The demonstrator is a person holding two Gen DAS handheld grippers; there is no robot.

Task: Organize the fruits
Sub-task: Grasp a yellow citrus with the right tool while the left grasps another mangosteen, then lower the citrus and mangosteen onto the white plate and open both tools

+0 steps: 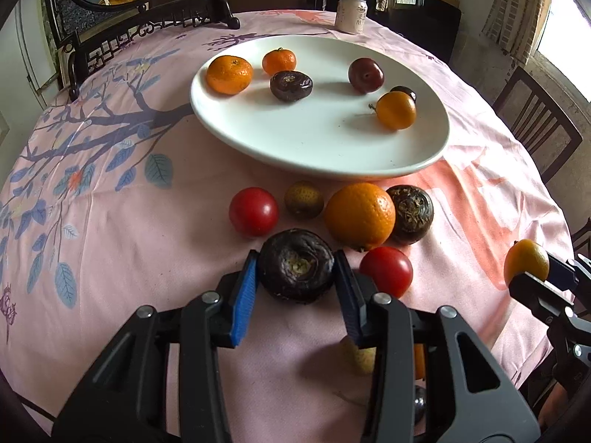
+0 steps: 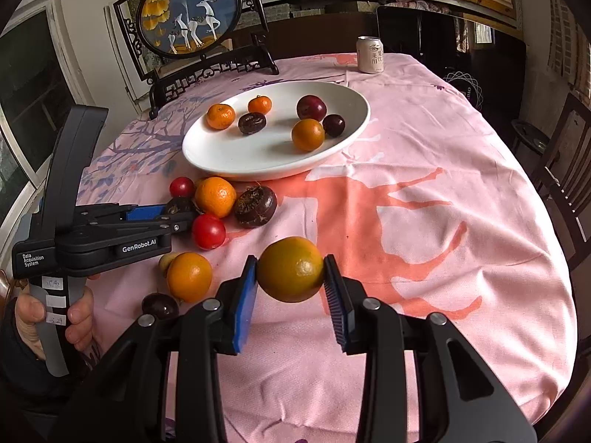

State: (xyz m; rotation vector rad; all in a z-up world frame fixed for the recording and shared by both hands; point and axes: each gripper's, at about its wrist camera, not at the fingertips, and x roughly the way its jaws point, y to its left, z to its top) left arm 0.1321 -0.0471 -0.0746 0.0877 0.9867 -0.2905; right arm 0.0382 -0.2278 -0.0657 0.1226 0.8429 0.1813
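Clamped between the left gripper's (image 1: 296, 271) blue pads sits a dark water chestnut (image 1: 295, 269), low on the pink tablecloth (image 1: 147, 258). Right gripper (image 2: 290, 271) pinches a greenish-orange citrus (image 2: 290, 268) above the cloth. Just beyond the left tongs lie two red tomatoes (image 1: 253, 211), an orange (image 1: 360, 216) and another chestnut (image 1: 410, 213). Farther ahead, the white plate (image 1: 314, 147) holds two mandarins (image 1: 229, 74), a chestnut, two dark plums (image 1: 365, 75) and a kumquat-like fruit (image 1: 396, 110).

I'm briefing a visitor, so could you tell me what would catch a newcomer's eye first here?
The white plate mid-table, holding six small fruits, stands out on the pink cloth. Nearer, the right gripper holds a greenish orange in the air, while the left gripper closes on a dark water chestnut among loose fruit.
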